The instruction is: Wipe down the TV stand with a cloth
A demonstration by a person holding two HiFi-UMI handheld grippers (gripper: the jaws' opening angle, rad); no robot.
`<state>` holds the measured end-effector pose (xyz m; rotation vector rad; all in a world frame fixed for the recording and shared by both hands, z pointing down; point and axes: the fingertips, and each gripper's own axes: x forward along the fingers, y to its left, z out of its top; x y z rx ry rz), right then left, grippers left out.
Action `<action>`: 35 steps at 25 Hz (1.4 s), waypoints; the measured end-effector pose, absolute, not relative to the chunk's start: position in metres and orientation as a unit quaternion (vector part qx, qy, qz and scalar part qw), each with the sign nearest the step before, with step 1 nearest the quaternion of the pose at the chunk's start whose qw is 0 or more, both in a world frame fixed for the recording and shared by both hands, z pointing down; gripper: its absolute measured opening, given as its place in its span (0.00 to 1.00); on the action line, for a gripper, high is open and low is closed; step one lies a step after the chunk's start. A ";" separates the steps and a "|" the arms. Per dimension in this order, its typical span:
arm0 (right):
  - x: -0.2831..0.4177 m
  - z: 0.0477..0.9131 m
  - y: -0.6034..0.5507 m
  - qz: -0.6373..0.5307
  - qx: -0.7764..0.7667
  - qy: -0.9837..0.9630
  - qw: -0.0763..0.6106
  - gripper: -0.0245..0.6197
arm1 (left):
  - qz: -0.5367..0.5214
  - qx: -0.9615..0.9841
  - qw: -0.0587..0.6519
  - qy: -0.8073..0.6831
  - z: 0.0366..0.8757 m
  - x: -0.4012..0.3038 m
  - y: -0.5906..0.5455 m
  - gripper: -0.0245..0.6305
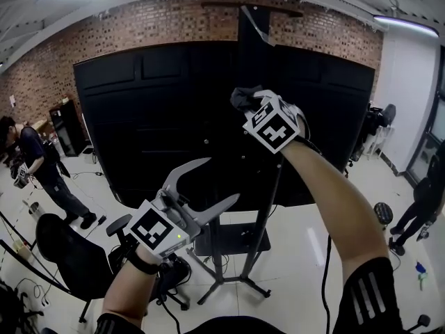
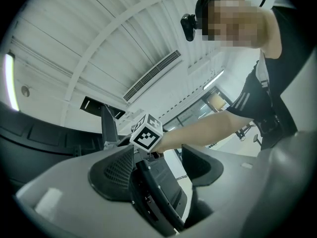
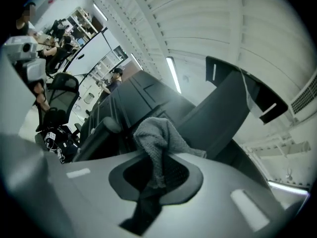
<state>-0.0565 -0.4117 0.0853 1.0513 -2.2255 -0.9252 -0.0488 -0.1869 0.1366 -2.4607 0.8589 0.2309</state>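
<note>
The big black TV back panel (image 1: pixel 153 117) hangs on a dark TV stand whose post (image 1: pixel 254 26) rises behind it and whose legs (image 1: pixel 233 284) spread on the floor. My right gripper (image 1: pixel 249 104) is raised against the post, shut on a dark grey cloth (image 1: pixel 242 96). In the right gripper view the cloth (image 3: pixel 158 140) bunches out between the jaws of the right gripper (image 3: pixel 156 175), next to the post (image 3: pixel 223 103). My left gripper (image 1: pixel 222 179) is held lower, in front of the panel, open and holding nothing. The left gripper (image 2: pixel 158 162) points upward.
A black office chair (image 1: pixel 69 256) stands at lower left. One person (image 1: pixel 35 162) stands at the far left, another (image 1: pixel 424 200) at the right edge near a round stool (image 1: pixel 382 213). A shelf (image 1: pixel 233 239) sits low on the stand. A brick wall (image 1: pixel 139 26) is behind.
</note>
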 end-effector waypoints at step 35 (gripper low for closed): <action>-0.064 0.389 -0.416 -0.366 0.329 -0.749 0.444 0.09 | 0.047 -0.919 0.165 0.356 0.249 -0.076 -0.205 0.54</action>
